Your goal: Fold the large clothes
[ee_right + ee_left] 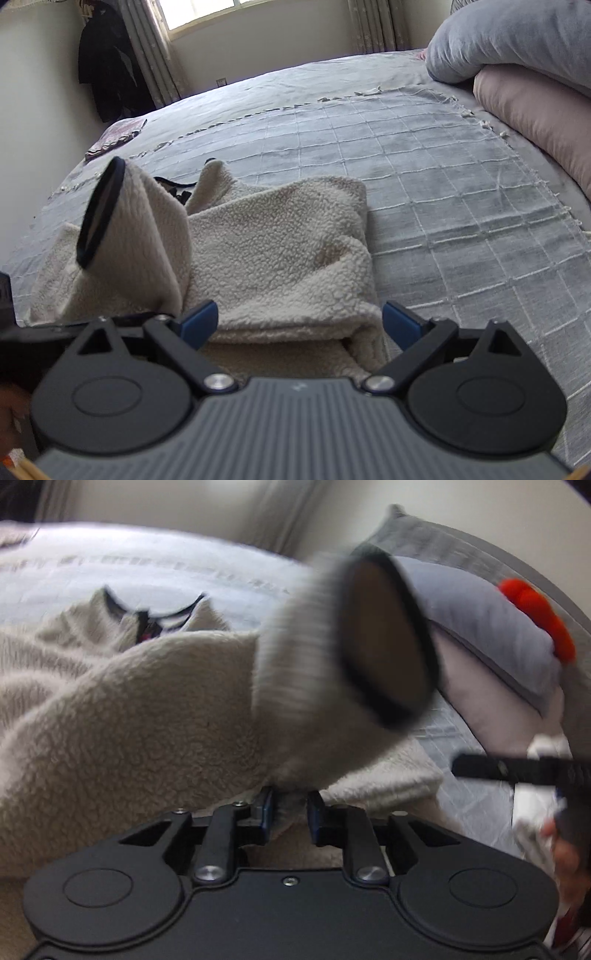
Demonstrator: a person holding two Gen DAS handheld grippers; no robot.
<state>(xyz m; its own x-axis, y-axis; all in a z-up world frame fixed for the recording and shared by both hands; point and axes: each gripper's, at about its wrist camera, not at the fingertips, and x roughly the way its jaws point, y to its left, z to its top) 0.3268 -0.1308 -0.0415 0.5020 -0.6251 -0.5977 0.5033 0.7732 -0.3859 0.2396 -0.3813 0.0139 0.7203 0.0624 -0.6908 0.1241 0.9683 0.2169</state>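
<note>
A cream fleece jacket lies partly folded on the bed, its black-trimmed collar at the far side. My left gripper is shut on the jacket's sleeve and holds it up off the bed. The black-edged cuff stands raised and blurred; it also shows in the right wrist view. My right gripper is open and empty, just above the near edge of the folded jacket. The right gripper's side shows in the left wrist view.
The bed has a grey checked cover. Grey and pink pillows are stacked at the right, with a red thing behind them. A small folded cloth lies at the bed's far left corner. Dark clothes hang by the window curtain.
</note>
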